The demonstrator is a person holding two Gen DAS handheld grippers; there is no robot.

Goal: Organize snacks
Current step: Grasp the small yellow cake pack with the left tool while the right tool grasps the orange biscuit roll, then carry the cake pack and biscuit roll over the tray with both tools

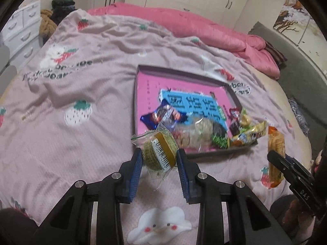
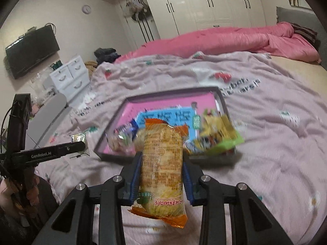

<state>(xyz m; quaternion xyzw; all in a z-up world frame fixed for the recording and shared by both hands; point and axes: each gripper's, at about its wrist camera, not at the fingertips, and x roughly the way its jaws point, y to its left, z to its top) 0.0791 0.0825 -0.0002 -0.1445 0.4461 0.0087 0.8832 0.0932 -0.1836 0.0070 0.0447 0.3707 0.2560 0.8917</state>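
Left gripper: tilted steeply down over the bedspread, held clear of the cloth, just short of the tray's near left corner.
Left grip: blue pads clamped on either side of a round green cake in clear wrap with a gold band and a barcode; the loose end of the wrapper hangs below the jaws.
Right gripper: angled down less steeply, in front of the tray's near edge.
Right grip: jaws pressed on the flanks of a long orange-ended cracker packet, which stands lengthwise between them, top toward the tray, bottom hanging below the pads.
Tray: shallow, dark-rimmed, pink inside, lying flat on the bedspread.
Tray contents: a blue printed sheet on the bottom; loose wrapped snacks heaped along the near side, some yellow and green ones spilling toward the near right corner. Motion blur hides their labels.
Beyond: a pink quilt bunched along the far side of the bed.
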